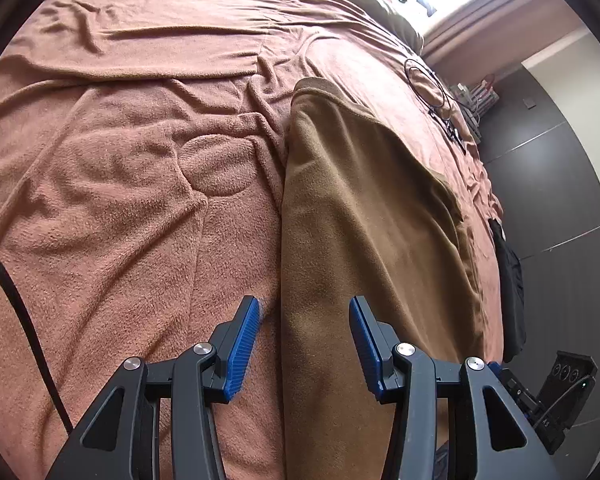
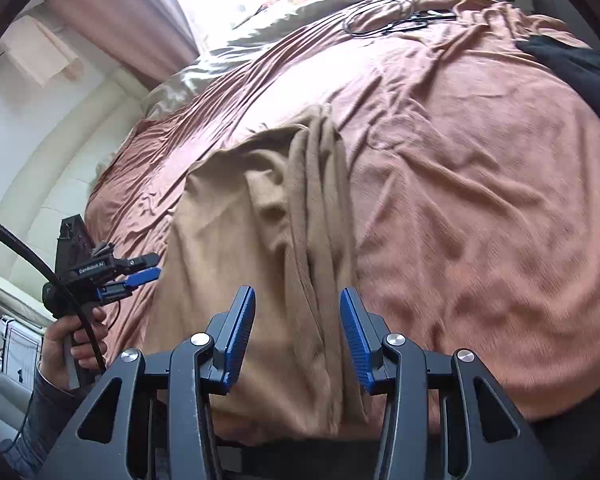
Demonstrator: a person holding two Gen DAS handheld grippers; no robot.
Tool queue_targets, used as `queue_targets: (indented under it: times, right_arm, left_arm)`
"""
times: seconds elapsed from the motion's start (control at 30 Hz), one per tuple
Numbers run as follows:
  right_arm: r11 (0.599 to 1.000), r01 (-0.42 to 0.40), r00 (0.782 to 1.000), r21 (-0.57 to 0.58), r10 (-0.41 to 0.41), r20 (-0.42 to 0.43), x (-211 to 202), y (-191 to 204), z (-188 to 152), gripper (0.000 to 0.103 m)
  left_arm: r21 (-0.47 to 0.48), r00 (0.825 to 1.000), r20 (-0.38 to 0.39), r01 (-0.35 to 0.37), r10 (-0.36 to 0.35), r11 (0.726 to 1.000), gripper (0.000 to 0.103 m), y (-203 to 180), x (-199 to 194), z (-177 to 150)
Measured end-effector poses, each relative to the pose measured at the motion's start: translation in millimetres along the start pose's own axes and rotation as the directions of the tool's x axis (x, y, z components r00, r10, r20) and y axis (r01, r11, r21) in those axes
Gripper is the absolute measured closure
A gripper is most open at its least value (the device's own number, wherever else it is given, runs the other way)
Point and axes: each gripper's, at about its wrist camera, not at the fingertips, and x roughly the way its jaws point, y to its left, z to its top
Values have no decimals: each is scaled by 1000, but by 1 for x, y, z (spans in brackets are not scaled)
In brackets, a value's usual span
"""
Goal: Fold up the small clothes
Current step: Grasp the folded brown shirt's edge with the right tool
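Both grippers are empty. Jaws of the left gripper (image 1: 304, 340) stand partly open, hovering over the long left edge of the brown garment (image 1: 364, 240), with bare blanket under one blue pad and brown fleece under the other. Jaws of the right gripper (image 2: 298, 334) are likewise partly open with nothing pinched, above a bunched ridge of folds in the same garment (image 2: 260, 240). No earlier picture is at hand to say more of how they came to that.

That garment lies on the bed's pink blanket (image 1: 120, 200), near the bed edge closest to the person and stretching away toward the head of the bed. Well apart from it, by the far side edge, lie a loop of black cable (image 2: 384, 16) and a dark cloth (image 2: 572, 64).

What could go wrong, as I judge it: garment and blanket are both soft fleece of near tones, so a pinch at the garment's edge may catch the blanket too and drag it up with the fold. The bunched ridge under the right gripper is several layers thick; gripping it whole would fold creases in, and gripping only the top layer would leave the rest behind. Uneven lifts by the two hands would skew the fold.

Hard to make out: the garment's near end is hidden behind both grippers, so its kind and full outline cannot be told. In the right wrist view the hand (image 2: 72, 344) holding the left gripper sits at the picture's edge, and that gripper's jaws are too small there to read. The window end is washed out by glare.
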Motion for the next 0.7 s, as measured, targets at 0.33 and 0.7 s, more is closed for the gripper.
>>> queue_targets:
  times: [0.33,0.7]
  right_arm:
    - [999,-46,998,2,46,-45,53,-8,54,61]
    - [997,-74,995,32,76,-68,109,-19,105,66]
  left_arm:
    - [-1,1000,-10,24,-24,1000,54,2,9,18]
    - [15,1000,-19,25,-25,1000,54,3,21,42]
